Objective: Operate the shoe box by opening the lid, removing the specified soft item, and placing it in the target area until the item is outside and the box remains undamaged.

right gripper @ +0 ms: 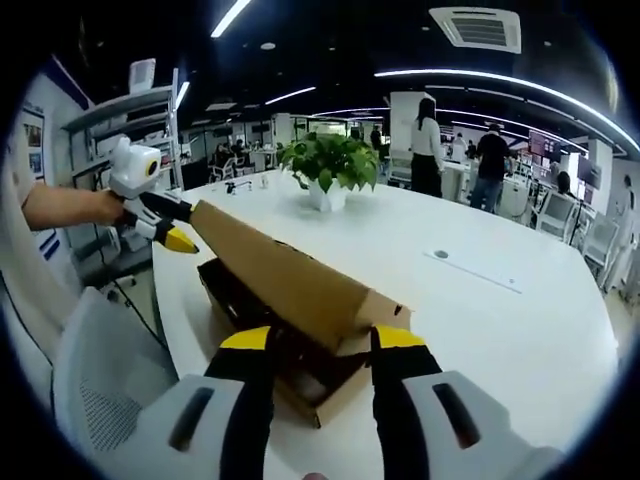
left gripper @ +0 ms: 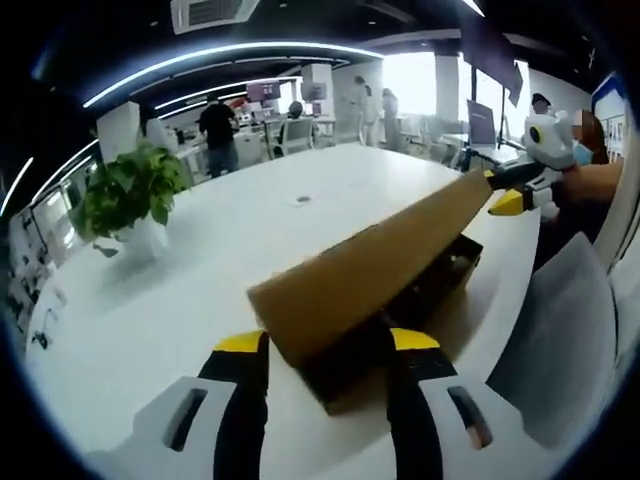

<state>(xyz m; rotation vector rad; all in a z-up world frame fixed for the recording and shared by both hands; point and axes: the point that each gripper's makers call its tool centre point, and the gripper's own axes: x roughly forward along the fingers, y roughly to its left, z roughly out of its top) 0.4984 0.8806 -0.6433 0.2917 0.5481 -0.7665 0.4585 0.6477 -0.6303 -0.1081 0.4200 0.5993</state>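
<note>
Cardboard, brown and thin-walled: the shoe box (left gripper: 440,275) sits on a white table (left gripper: 200,290) at centre frame in both gripper views, its lid (left gripper: 380,265) raised at a slant — the opening step under way. In the left gripper view, the left gripper (left gripper: 325,345) rises from the bottom edge, jaws pinching one end of the lid between their yellow tips, while the right gripper (left gripper: 515,190) reaches in at upper right to meet the far end. The right gripper view mirrors it: jaws closed on the near lid edge (right gripper: 320,290), the other gripper at upper left (right gripper: 170,225).

The lid looks light but easy to crease — best held at its ends, lifted evenly. The box interior (right gripper: 270,335) is dark; the soft item cannot be made out. It should give under the jaws, so a gentle pinch at its middle seems wise. A potted plant (right gripper: 328,165) stands farther along the table.
</note>
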